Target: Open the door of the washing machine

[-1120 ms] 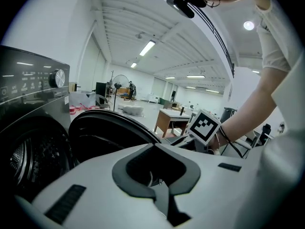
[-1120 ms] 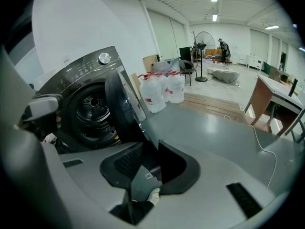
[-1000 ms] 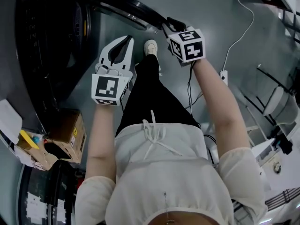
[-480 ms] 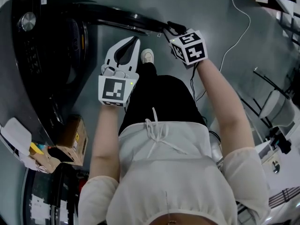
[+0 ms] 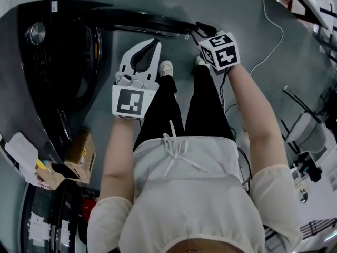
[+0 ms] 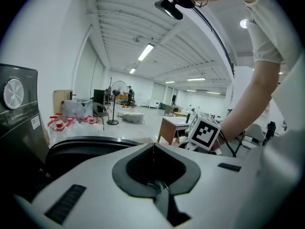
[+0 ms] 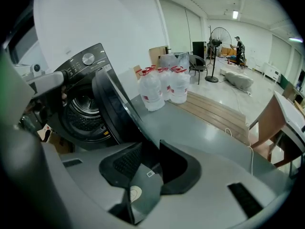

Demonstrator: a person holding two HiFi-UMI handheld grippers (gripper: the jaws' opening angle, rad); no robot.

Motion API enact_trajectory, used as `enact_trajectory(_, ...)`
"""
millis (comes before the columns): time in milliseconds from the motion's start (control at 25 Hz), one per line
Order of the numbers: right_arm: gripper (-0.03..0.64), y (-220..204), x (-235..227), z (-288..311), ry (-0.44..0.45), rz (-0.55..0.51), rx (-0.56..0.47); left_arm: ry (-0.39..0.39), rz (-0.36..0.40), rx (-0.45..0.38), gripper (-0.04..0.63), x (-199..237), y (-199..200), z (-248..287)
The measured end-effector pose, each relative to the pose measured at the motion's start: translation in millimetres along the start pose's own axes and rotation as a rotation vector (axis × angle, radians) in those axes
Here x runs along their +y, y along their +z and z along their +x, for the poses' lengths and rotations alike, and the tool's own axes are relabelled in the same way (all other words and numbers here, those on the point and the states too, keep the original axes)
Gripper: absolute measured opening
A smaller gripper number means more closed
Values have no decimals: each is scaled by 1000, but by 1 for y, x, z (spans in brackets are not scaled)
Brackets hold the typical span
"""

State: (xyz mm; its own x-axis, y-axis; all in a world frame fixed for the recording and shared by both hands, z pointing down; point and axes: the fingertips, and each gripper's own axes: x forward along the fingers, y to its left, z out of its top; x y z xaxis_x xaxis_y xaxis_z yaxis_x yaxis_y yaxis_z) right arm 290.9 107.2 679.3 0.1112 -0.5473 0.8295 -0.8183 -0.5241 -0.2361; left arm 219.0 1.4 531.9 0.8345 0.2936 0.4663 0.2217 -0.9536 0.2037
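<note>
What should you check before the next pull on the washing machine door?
1. Right gripper has the door edge between its jaws: ok.
2. Door stands away from the drum: ok, the opening shows.
3. Left gripper is shut, empty and apart from the door: ok.
4. Shoe is off the white cable: ok.
5. Room for the door beside the water bottles: cannot tell.

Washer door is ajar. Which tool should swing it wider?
Right. The right tool is clamped on the door at its free edge; the left tool is shut, empty, clear of it.
</note>
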Motion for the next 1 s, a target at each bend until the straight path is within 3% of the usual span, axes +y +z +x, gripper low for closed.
enact_trajectory(320, 110, 27, -36, 7, 57, -54, 33, 128, -29, -29, 23, 14, 23, 17)
enact_trajectory(680, 109, 61, -63, 21, 135, -151, 111, 298, -123, -90, 23, 24, 49, 38)
enact_trajectory(1000, 107, 80, -74, 31, 169, -228, 144, 443, -188, -122, 23, 22, 50, 39)
